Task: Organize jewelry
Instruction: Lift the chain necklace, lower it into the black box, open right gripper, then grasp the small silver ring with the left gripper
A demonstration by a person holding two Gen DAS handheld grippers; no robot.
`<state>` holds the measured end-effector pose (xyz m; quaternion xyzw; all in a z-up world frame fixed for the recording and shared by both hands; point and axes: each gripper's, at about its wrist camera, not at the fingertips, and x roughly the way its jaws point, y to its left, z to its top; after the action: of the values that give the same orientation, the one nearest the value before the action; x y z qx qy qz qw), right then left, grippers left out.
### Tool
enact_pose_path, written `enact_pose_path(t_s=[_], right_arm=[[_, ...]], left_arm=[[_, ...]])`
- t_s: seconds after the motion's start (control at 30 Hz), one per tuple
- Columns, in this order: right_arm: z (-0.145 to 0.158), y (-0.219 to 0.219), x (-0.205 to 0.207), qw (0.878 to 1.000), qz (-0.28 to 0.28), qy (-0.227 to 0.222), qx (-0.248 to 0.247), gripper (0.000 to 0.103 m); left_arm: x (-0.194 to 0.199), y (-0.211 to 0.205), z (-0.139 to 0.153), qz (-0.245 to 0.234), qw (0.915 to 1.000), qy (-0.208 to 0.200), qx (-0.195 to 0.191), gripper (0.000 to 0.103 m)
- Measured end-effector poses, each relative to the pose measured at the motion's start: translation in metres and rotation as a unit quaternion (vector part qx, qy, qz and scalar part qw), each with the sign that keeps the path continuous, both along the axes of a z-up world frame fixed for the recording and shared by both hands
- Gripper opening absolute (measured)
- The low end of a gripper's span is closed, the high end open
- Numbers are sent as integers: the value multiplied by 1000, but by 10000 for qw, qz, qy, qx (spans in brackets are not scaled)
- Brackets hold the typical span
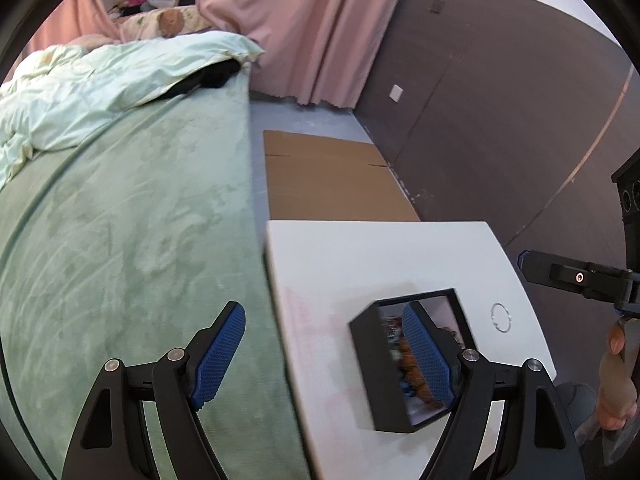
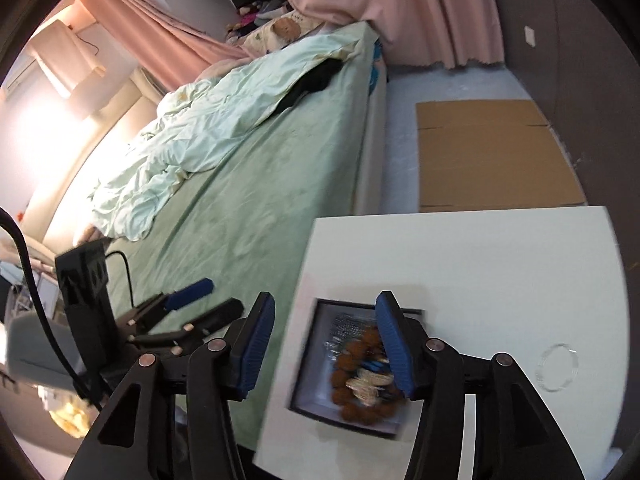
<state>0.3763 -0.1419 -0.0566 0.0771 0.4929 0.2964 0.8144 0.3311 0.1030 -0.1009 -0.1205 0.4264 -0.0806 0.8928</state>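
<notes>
A black open jewelry box [image 1: 380, 376] sits on the white table [image 1: 360, 264], holding brown beads and other pieces; it also shows in the right wrist view [image 2: 312, 356] with the brown bead bracelet [image 2: 352, 364] inside. A clear bangle [image 1: 501, 317] lies on the table right of the box, and shows in the right wrist view [image 2: 558, 367]. My left gripper [image 1: 324, 356] is open, above the table's left edge and the box. My right gripper [image 2: 326, 344] is open, above the box's left side. The right gripper shows at the left view's edge [image 1: 560, 276].
A bed with a green sheet [image 1: 120, 240] and a pale duvet [image 1: 100, 80] runs along the table's left side. Flat cardboard [image 1: 332, 176] lies on the floor beyond the table. Pink curtains [image 1: 304, 20] and a dark wall [image 1: 500, 100] stand behind.
</notes>
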Motion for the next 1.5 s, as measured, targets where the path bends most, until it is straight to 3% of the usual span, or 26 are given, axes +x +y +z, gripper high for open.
enact_pose_path(t_s=[0.27,0.53,0.87,0.93,1.07,1.17,1.5], right_arm=[[-3,-78,-14,9991,-335,-52,-250,53],[-18,-155,-32,9964,-833,-21,-156,53],[-59,-220,-56,9916,-1268,246,-6,53],[-66,-231,-59,9896,-1412,277,66,53],[-76,-249,-64,9860,-1628,347,47,53],[-78,-259,-66,9852,-1660,356,253,53],[-86,-291,-69,9755,-1988,500,794,53]], left_arm=[[-7,-69,17,-687,9966,-159,428,81],[-16,-148,18,-1487,9849,-105,878,81],[-19,-205,8,-2167,9722,245,856,81],[-19,-214,3,-2267,9696,377,840,73],[-21,-235,-11,-2419,9641,638,894,66],[-18,-252,-28,-2554,9573,937,979,49],[2,-275,-61,-2550,9510,1431,1009,35]])
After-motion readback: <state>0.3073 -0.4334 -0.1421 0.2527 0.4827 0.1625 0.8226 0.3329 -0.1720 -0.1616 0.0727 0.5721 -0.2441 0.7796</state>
